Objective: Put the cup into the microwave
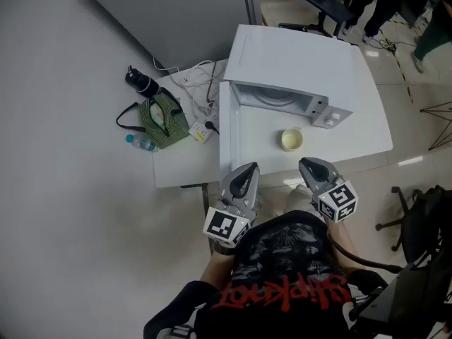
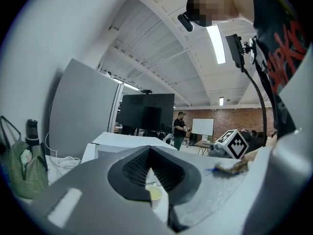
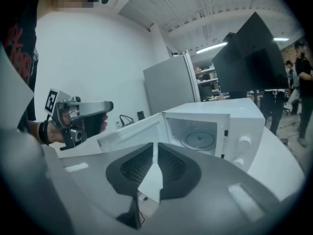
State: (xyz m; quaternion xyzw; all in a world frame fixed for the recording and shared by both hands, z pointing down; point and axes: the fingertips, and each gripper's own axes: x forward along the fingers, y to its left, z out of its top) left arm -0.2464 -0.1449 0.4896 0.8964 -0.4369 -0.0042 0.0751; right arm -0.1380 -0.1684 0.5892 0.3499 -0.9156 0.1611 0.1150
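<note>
— White microwave (image 1: 296, 66), on a white bench (image 1: 367, 119); condition?
— Door (image 1: 226, 129) swung wide open to the left in the head view; round glass turntable (image 1: 272, 96) visible inside the cavity; control knobs on the right of the front.
— Item two, the cup?
— Cup (image 1: 292, 140): pale yellow, upright; on the bench just in front of the open cavity, outside the microwave; apart from both grippers; also seen low in the left gripper view (image 2: 154, 196), beyond the pads.
— Left gripper?
— Left gripper (image 1: 248, 168): held over the bench's near edge, beside the near end of the door; jaws together, nothing between them.
— Right gripper?
— Right gripper (image 1: 309, 164): over the same near edge, near the cup and a little to its right; jaws closed on each other, empty; its own view faces the open microwave, with the left gripper at far left.
— Sundries?
— Green bag (image 1: 164, 119), black bottle (image 1: 141, 83), small clear bottle (image 1: 141, 143), white cables (image 1: 194, 73); all on the white surface left of the door, well apart from the cup.
</note>
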